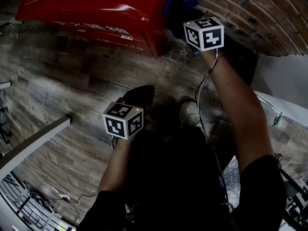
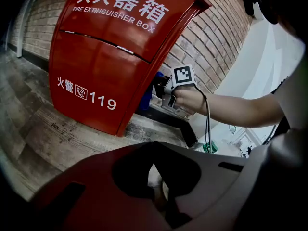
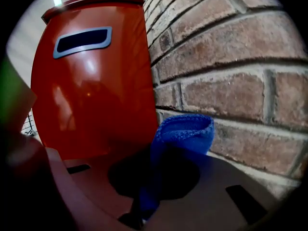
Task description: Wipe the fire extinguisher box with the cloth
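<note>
A brick wall (image 1: 260, 13) fills the head view at 1 o'clock, with a black skirting (image 1: 243, 57) along its foot. The floor (image 1: 62, 81) of grey-brown planks spreads from 9 to 11 o'clock. A white wall (image 1: 284, 76) shows at 3 o'clock and a grey bar (image 1: 33, 144) at 8 o'clock.

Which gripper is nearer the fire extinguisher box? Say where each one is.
Right. The right gripper, holding the blue cloth, is at the side of the fire extinguisher box; the left gripper hangs back over the floor.
</note>
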